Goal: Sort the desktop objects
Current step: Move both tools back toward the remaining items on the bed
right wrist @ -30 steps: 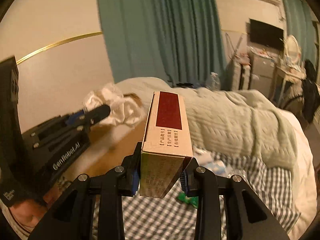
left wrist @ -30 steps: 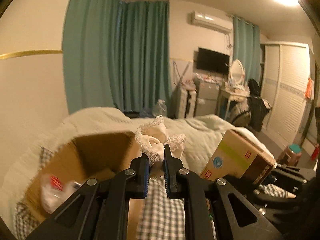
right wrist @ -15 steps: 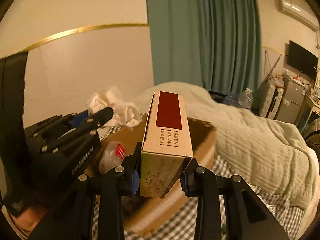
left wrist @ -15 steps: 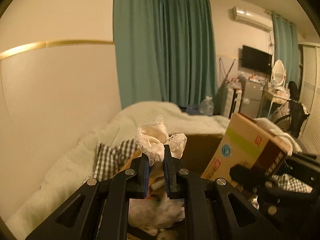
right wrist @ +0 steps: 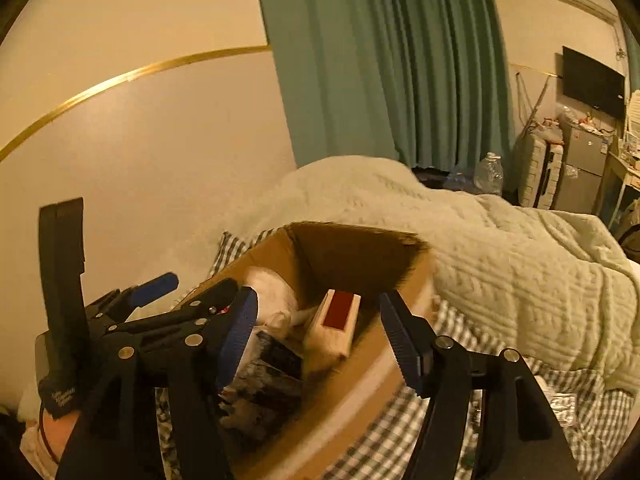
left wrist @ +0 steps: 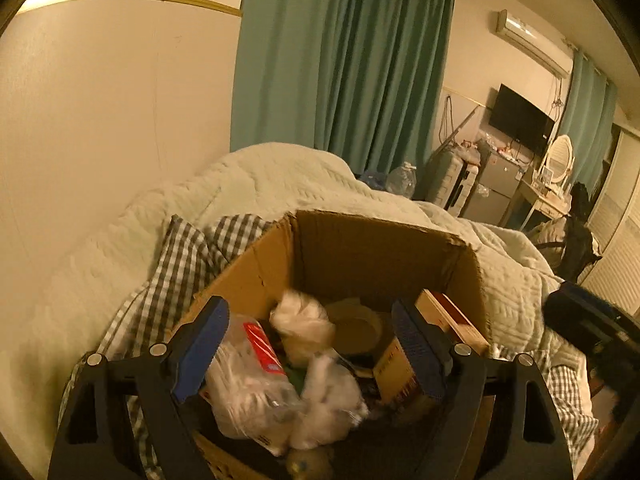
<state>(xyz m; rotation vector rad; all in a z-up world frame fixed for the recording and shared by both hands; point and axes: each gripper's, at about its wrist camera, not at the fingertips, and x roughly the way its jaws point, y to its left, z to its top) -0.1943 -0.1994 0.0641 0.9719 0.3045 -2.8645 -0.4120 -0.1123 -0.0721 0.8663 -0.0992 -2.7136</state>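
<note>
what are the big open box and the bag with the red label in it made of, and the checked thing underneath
Big open box: corrugated cardboard, matte brown, with a ragged torn rim. Bag with the red label: apparently thin clear plastic film, glossy and crinkled. Checked sheet: woven fabric, likely cotton, soft folds, dull finish.

Cardboard box [left wrist: 256, 276]: near wall hidden behind left claw [left wrist: 308, 356]. White cloth [left wrist: 304, 320] inside: blurred. Carton [right wrist: 334, 330]: lower part hidden among contents; print illegible. Dark items at the box's bottom: unidentifiable.
</note>
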